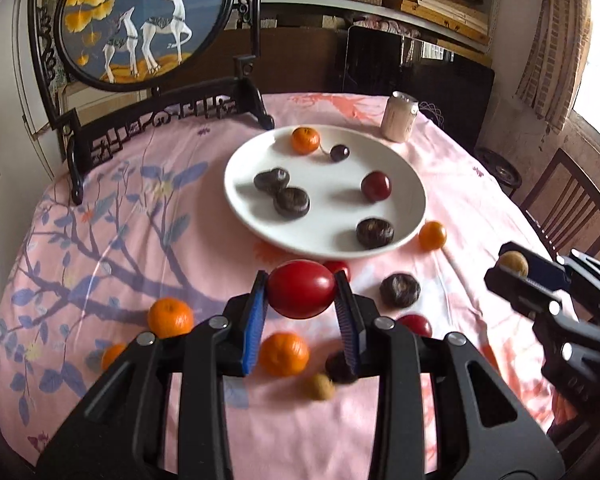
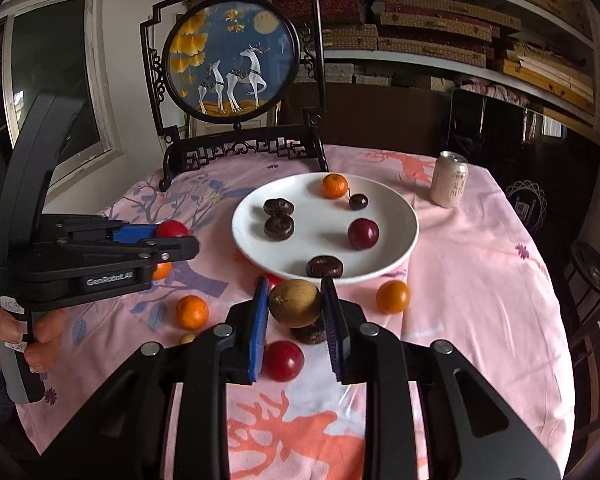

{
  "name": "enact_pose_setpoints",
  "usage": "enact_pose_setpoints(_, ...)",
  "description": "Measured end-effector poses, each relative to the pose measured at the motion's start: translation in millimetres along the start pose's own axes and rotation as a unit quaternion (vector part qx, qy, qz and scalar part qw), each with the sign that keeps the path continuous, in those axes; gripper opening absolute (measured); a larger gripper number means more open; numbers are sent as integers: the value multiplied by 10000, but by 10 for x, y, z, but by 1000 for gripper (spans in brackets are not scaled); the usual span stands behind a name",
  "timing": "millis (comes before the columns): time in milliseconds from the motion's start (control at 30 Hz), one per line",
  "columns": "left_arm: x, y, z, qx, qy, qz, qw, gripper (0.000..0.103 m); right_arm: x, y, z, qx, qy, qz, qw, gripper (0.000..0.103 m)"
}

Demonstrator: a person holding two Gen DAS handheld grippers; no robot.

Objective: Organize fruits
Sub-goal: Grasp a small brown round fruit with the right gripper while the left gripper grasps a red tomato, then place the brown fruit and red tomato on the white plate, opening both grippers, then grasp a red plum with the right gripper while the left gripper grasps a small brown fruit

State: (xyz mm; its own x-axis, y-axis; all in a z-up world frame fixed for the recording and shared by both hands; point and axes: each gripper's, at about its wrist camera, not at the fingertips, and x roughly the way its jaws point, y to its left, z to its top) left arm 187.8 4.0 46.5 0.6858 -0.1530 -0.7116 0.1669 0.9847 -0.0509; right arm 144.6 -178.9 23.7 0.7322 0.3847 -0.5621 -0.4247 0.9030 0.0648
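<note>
So both are loaded — left gripper (image 1: 301,292) clamped on a red plum (image 1: 301,289), right gripper (image 2: 294,305) pinching a brown longan (image 2: 295,303). White plate (image 2: 396,258) sits just ahead of both, w/ fruit on it.

Round surface (image 2: 480,280) under a pink floral cloth (image 2: 460,320). White plate (image 2: 396,256) near the middle, can (image 2: 449,184) upright behind it to the right, carved dark stand (image 2: 244,148) with a round deer picture at the far edge. Loose fruit on the cloth in front of the plate: mandarin (image 2: 393,297) just beside the plate rim, mandarin (image 2: 191,312) further left, red plum (image 2: 283,361) near the front, dark flat fruit (image 2: 308,334) beside it, small tan fruit (image 1: 319,387) close by.
</note>
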Motion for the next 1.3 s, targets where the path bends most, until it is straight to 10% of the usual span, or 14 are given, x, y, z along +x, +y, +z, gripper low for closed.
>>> enact_pose_setpoints(500, 1290, 18, 469, -448, 584, 251, 9970, 40, 1345, -210, 237, -361, 650, -279, 9968, 30)
enact_pose_setpoints(600, 1183, 63, 499, -605, 197, 210, 9978, 80, 1371, -269, 232, -265, 603, -482, 9967, 40)
enact_pose_setpoints(1300, 115, 318, -385, -755, 135, 336, 9965, 91, 252, 23, -518, -66, 879, -339, 9955, 49)
